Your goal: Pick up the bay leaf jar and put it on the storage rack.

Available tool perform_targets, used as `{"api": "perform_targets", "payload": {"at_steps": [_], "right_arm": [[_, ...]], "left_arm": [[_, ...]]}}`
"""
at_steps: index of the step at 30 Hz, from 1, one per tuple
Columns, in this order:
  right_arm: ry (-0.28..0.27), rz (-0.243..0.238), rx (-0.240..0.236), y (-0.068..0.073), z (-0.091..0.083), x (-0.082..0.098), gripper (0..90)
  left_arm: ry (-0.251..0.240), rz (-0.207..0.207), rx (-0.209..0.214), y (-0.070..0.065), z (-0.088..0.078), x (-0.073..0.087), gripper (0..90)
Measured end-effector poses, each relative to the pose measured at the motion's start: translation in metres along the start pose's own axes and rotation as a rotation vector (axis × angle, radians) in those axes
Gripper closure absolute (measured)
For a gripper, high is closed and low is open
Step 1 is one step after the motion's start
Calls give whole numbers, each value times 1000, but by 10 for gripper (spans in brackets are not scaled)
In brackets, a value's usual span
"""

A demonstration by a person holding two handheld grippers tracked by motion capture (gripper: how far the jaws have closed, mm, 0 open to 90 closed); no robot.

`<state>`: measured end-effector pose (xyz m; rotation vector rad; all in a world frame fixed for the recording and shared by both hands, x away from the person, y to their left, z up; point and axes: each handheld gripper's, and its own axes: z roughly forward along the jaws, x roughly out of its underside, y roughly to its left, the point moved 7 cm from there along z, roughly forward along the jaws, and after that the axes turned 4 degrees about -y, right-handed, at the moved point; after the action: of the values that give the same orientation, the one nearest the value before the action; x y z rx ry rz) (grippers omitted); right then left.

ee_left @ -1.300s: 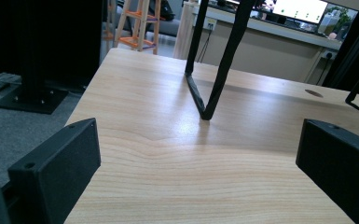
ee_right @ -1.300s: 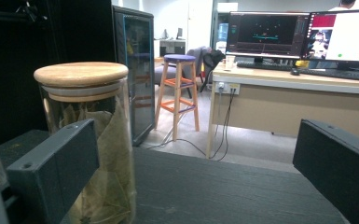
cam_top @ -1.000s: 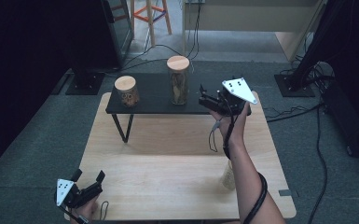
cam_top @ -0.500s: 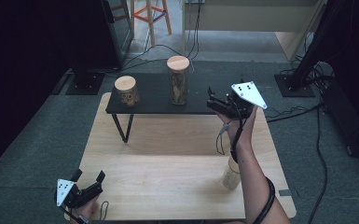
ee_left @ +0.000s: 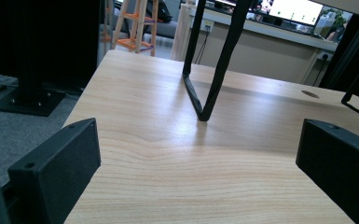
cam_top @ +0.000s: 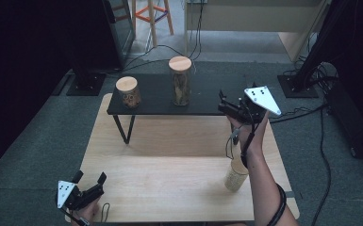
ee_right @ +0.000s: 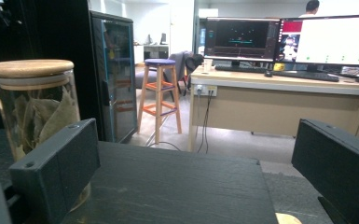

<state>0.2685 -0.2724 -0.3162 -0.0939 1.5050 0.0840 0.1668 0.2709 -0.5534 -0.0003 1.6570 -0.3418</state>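
Note:
A black shelf (cam_top: pixel 155 101) stands on the wooden table (cam_top: pixel 169 165). On it sit a short wood-lidded jar (cam_top: pixel 127 93) and a tall jar (cam_top: pixel 181 81) of dried leaves. A third jar (cam_top: pixel 235 177) stands on the table at the right, partly behind the person's forearm. My right gripper (cam_top: pixel 222 103) hovers open over the shelf's right end; in the right gripper view the tall jar (ee_right: pixel 32 107) rises behind the left jaw, and nothing lies between the jaws (ee_right: pixel 196 140). My left gripper (cam_top: pixel 90 177) rests open at the table's front left corner, facing a shelf leg (ee_left: pixel 205 93).
Beyond the table are a wooden stool (ee_right: pixel 160 93), a dark cabinet (ee_right: pixel 114 74) and a desk with monitors (ee_right: pixel 289 42). Cables (cam_top: pixel 311 110) run over the grey carpet at the right. Bare wood (ee_left: pixel 177 158) stretches between the left gripper and the shelf legs.
My right gripper has drifted a little to the right and toward the person, staying open. The jar on the table shows more. The left gripper has hardly moved.

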Motion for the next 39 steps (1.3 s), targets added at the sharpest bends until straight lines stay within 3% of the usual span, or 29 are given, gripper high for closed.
{"api": "perform_targets", "payload": {"at_steps": [39], "right_arm": [[-11, -13, 46, -33, -44, 15, 10]], "left_arm": [[-2, -1, 12, 1, 0, 0, 0]]}}
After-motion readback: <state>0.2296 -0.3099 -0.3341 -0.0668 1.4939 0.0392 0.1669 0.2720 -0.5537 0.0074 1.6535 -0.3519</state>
